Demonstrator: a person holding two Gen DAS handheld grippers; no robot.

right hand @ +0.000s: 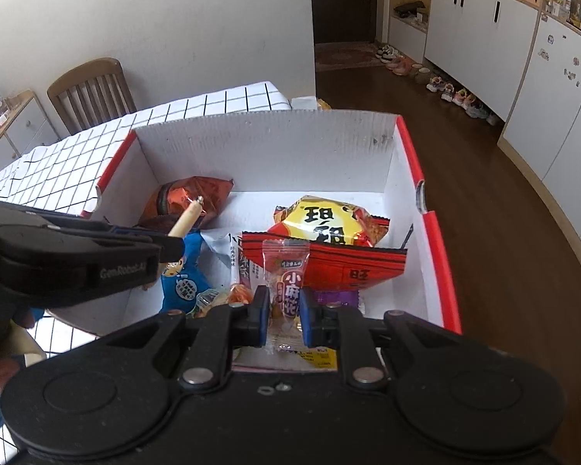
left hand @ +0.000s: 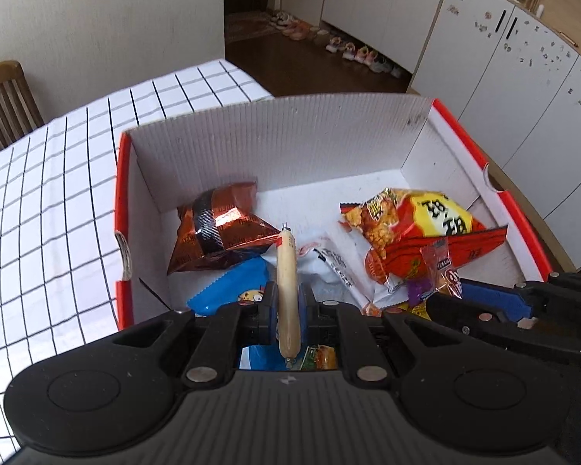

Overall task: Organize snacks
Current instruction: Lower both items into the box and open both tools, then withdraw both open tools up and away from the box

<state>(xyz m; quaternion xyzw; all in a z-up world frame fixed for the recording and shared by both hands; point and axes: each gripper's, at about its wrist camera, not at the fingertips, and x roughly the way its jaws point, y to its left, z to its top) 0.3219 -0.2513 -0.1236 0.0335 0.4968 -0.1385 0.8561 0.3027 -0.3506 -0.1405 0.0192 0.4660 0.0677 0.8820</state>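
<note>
Over the white corrugated cardboard box with red edges, your left gripper clamps a tan sausage stick and your right gripper a clear twist-snack packet; crowding there risks a collision.
</note>
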